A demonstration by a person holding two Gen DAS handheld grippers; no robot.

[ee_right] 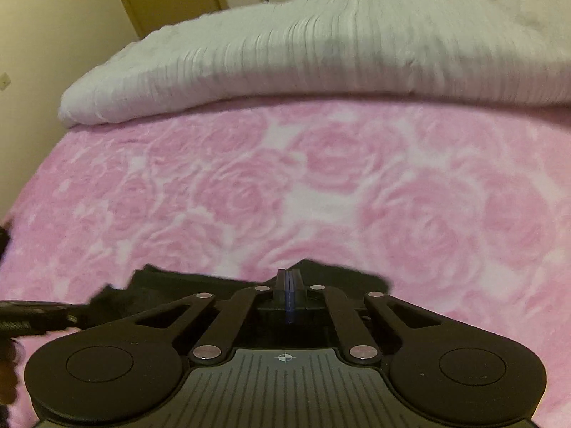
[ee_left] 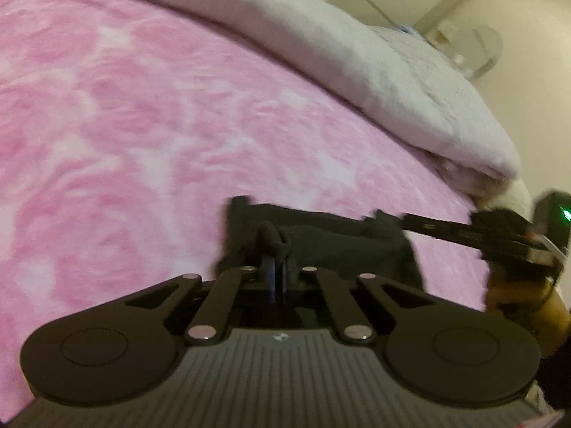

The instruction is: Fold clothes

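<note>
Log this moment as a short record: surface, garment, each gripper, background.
surface: pink rose-patterned blanket spread over a bed
garment: black garment, bunched at the near edge of the blanket
left gripper: shut, a fold of the black garment pinched between its fingers
right gripper: shut, at the garment's edge; whether cloth is caught cannot be told
background: white ribbed quilt heaped along the far side

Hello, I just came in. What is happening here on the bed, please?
A person is folding clothes with a pair of hand-held tongs in each hand. A small black garment lies on the pink rose-patterned blanket, with a white duvet bunched behind it. The left tongs are shut, pinching a fold of the garment. The right tongs are also shut at the garment's other edge; whether they pinch cloth is hard to tell.
</note>
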